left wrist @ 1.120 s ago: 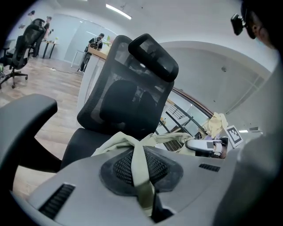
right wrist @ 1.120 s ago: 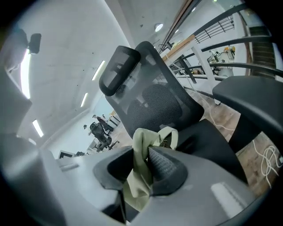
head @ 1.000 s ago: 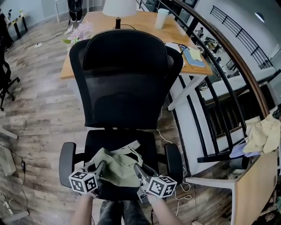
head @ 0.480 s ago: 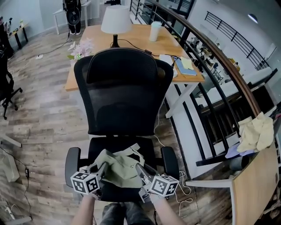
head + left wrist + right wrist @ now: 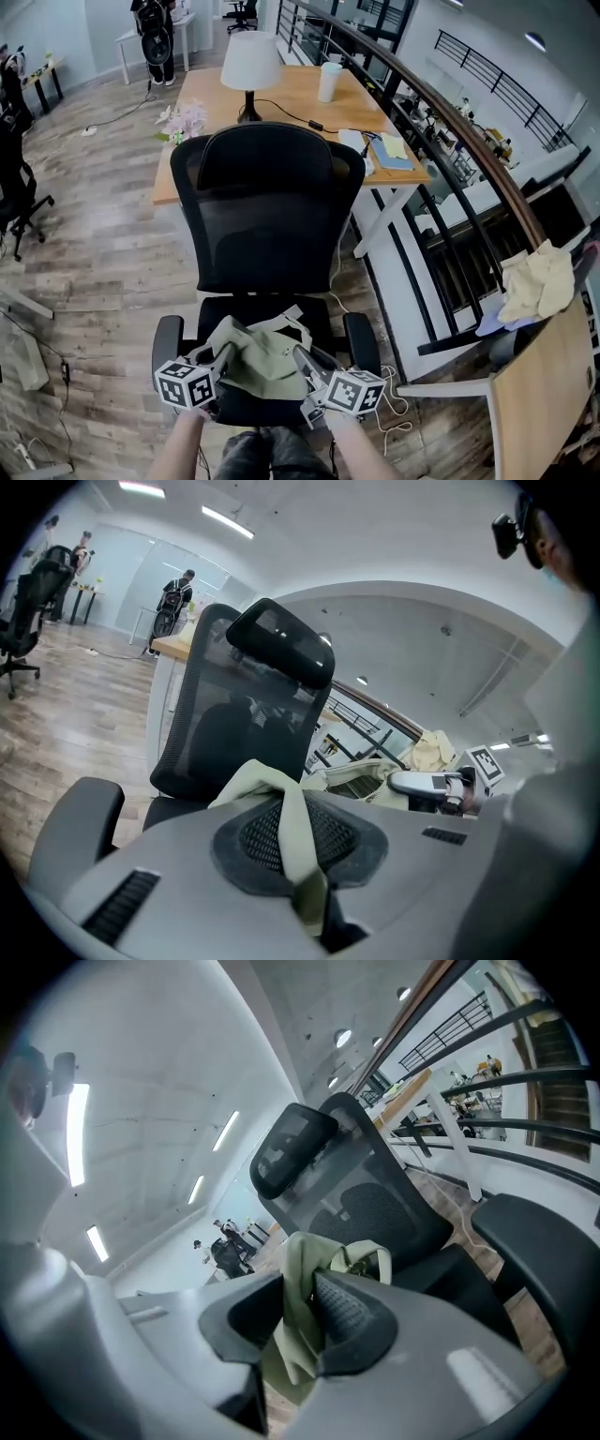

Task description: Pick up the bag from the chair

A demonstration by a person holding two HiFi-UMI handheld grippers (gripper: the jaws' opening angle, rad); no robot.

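**Q:** Where does the bag sit right now?

**Me:** It's with the black office chair [image 5: 267, 216] in front of me. The olive bag [image 5: 258, 356] is bunched over the front of the seat [image 5: 272, 305], between the two armrests [image 5: 167, 339]. I have cloth in both tools, but I can't tell whether the bag's underside is off the cushion yet.

**Q:** So how would you do the lift well?

**Me:** I'd raise both hands together and level, straight up first. That way the loose fabric and the strap loop come free of the seat before I draw it back toward me. I'd keep the bag inside the armrests so nothing snags on them. If one hand leads, I expect the cloth to slide through the other grip. It's soft stuff, and each tool has only a pinch of it.

**Q:** And the grippers themselves?

**Me:** My left gripper [image 5: 295, 850] is closed right down on a narrow fold at the bag's left edge. The strip runs up between the ribbed pads and out over the top. My right gripper [image 5: 302, 1326] is clamped the same way on a thicker gather at the right edge, with a little cloth hanging below the pads. Neither one touches the chair as far as I can see.
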